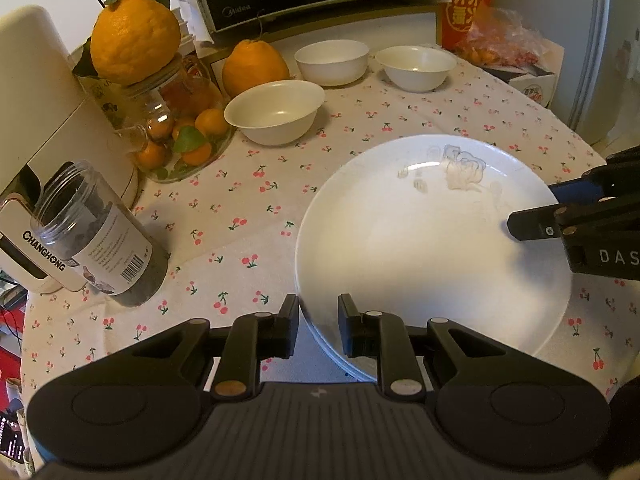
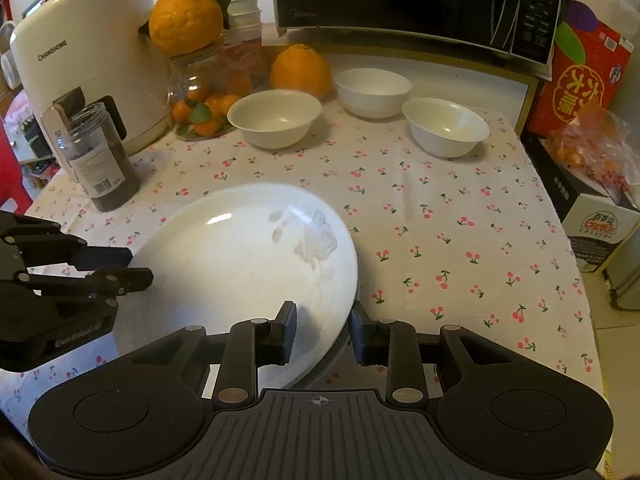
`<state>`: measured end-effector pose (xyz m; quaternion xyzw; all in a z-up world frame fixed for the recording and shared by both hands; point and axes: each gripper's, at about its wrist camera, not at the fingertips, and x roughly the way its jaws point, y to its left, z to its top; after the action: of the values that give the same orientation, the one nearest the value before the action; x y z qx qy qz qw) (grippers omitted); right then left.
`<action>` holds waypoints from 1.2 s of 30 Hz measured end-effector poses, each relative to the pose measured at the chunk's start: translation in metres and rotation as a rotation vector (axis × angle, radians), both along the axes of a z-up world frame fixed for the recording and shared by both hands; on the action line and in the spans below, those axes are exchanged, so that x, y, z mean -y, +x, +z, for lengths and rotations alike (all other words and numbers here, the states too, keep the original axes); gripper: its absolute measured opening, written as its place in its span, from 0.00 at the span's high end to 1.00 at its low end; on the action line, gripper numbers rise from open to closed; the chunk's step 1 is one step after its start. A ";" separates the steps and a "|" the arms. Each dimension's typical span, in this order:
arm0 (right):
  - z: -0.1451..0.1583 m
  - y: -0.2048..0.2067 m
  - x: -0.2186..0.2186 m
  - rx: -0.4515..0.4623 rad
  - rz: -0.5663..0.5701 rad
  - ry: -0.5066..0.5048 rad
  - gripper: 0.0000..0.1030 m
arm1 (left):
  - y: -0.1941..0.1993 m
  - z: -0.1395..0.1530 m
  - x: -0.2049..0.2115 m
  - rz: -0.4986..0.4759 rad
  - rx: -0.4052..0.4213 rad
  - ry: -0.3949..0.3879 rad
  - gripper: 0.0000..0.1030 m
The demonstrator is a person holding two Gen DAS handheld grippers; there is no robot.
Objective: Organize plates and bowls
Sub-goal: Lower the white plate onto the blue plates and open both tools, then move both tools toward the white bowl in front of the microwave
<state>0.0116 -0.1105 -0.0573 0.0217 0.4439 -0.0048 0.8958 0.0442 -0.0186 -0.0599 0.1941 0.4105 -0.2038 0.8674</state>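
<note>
A large white plate (image 1: 420, 248) with a faint flower print is held between both grippers above the cherry-print tablecloth; it also shows in the right wrist view (image 2: 240, 264). My left gripper (image 1: 318, 322) straddles its near-left rim, jaws closed on it, with a second plate edge visible just beneath. My right gripper (image 2: 322, 330) is shut on the opposite rim, and it appears from the right in the left wrist view (image 1: 532, 216). Three white bowls stand at the back: left (image 2: 274, 118), middle (image 2: 372, 92), right (image 2: 444, 126).
A Changhong appliance (image 2: 88, 52), a dark-filled jar (image 2: 100, 156), a glass jar and dish with oranges (image 2: 200, 92), and a large orange (image 2: 300, 70) stand at the left and back. A microwave (image 2: 412, 0) is behind. Boxes and a bag (image 2: 588, 148) line the right edge.
</note>
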 end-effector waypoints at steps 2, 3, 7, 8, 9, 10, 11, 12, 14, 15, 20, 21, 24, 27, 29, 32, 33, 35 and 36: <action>0.000 0.000 0.001 -0.003 -0.004 0.004 0.72 | 0.000 0.000 0.000 0.004 -0.005 -0.004 0.81; 0.000 0.000 0.000 -0.004 -0.004 0.001 0.72 | 0.001 0.000 -0.001 0.006 -0.007 -0.007 0.81; -0.004 0.002 0.001 -0.042 0.011 0.000 0.62 | 0.002 0.001 -0.002 0.018 -0.023 -0.025 0.75; -0.004 0.002 0.002 -0.043 0.015 0.018 0.58 | 0.003 0.001 -0.002 0.022 -0.029 -0.029 0.75; -0.003 0.003 0.002 -0.047 0.016 0.036 0.55 | 0.003 0.002 -0.003 0.025 -0.035 -0.034 0.74; -0.003 0.003 0.003 -0.049 0.015 0.052 0.50 | 0.004 0.002 -0.003 0.029 -0.038 -0.037 0.69; -0.001 0.003 0.004 -0.047 0.016 0.073 0.44 | 0.004 0.003 -0.003 0.033 -0.040 -0.039 0.65; 0.000 0.003 0.004 -0.044 0.018 0.086 0.41 | 0.005 0.004 -0.003 0.037 -0.041 -0.043 0.63; 0.004 0.003 0.004 -0.035 0.020 0.091 0.32 | 0.006 0.006 -0.002 0.043 -0.045 -0.049 0.53; 0.005 0.003 0.005 -0.033 0.020 0.088 0.31 | 0.006 0.007 -0.002 0.045 -0.046 -0.054 0.50; 0.012 0.006 0.007 -0.032 0.019 0.091 0.18 | 0.009 0.013 0.000 0.060 -0.043 -0.075 0.31; 0.014 0.007 0.009 -0.031 0.017 0.091 0.16 | 0.010 0.014 0.001 0.064 -0.042 -0.077 0.30; 0.018 0.010 0.015 -0.030 -0.005 0.086 0.13 | 0.014 0.017 0.004 0.079 -0.037 -0.089 0.19; 0.021 0.014 0.024 -0.039 -0.032 0.089 0.12 | 0.019 0.019 0.006 0.104 -0.034 -0.105 0.11; 0.023 0.016 0.029 -0.040 -0.046 0.087 0.11 | 0.022 0.020 0.008 0.128 -0.042 -0.120 0.09; 0.029 0.019 0.034 -0.026 -0.052 0.076 0.07 | 0.029 0.022 0.009 0.163 -0.054 -0.149 0.06; 0.031 0.020 0.036 -0.018 -0.054 0.072 0.07 | 0.032 0.023 0.009 0.174 -0.055 -0.159 0.05; 0.034 0.022 0.039 -0.009 -0.062 0.063 0.06 | 0.036 0.026 0.010 0.195 -0.055 -0.178 0.02; 0.036 0.022 0.040 -0.004 -0.065 0.060 0.06 | 0.038 0.027 0.010 0.204 -0.053 -0.185 0.02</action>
<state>0.0340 -0.1504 -0.0216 0.0628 0.4449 -0.0207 0.8931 0.0825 -0.0287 -0.0327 0.0650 0.4302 -0.1564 0.8867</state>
